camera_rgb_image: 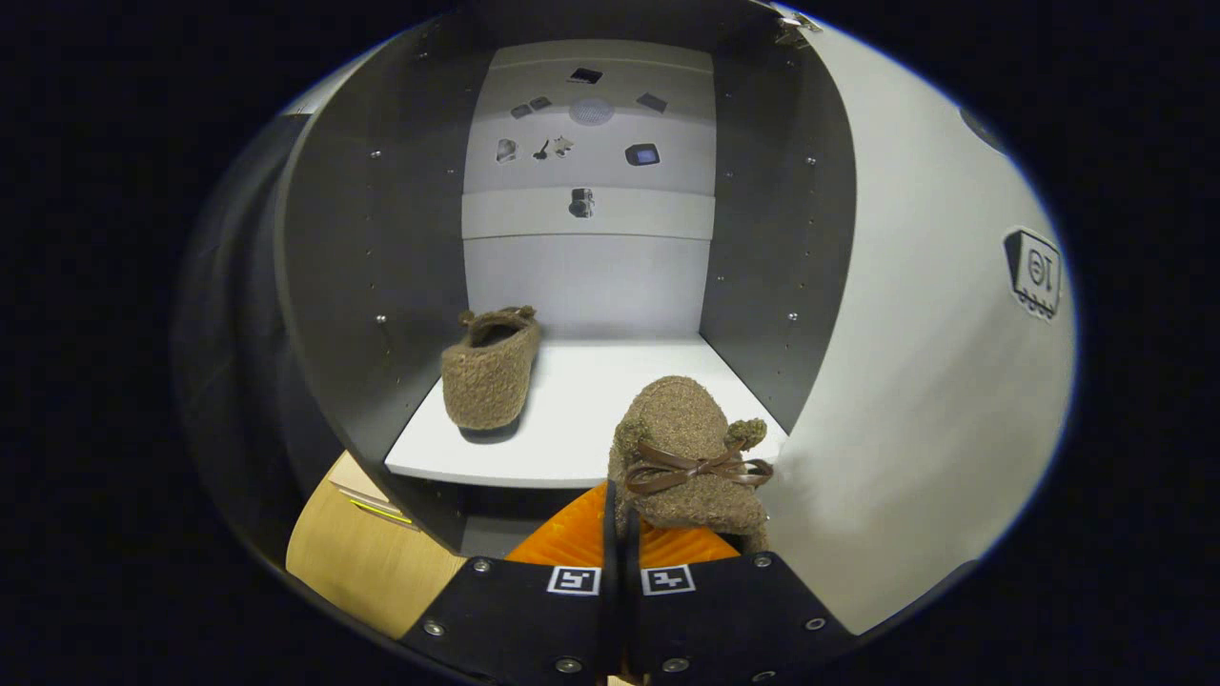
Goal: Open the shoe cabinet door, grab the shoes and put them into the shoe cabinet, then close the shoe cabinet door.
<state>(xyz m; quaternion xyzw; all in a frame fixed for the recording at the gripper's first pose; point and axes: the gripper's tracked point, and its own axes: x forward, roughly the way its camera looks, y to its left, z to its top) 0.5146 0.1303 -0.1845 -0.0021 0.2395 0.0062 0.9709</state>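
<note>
hand-held gripper (620, 534) | fingers pressed together, pinching | level, pointing forward

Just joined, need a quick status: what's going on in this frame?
A person's handheld gripper is shut on a fuzzy brown slipper with a bow, holding it at the front edge of the white shelf inside the shoe cabinet. The cabinet door stands open beside the held slipper. The matching slipper already sits on the shelf, near the cabinet's other side wall. So one shoe is in, the second is about to be set down, and the door is not yet closed.
</note>
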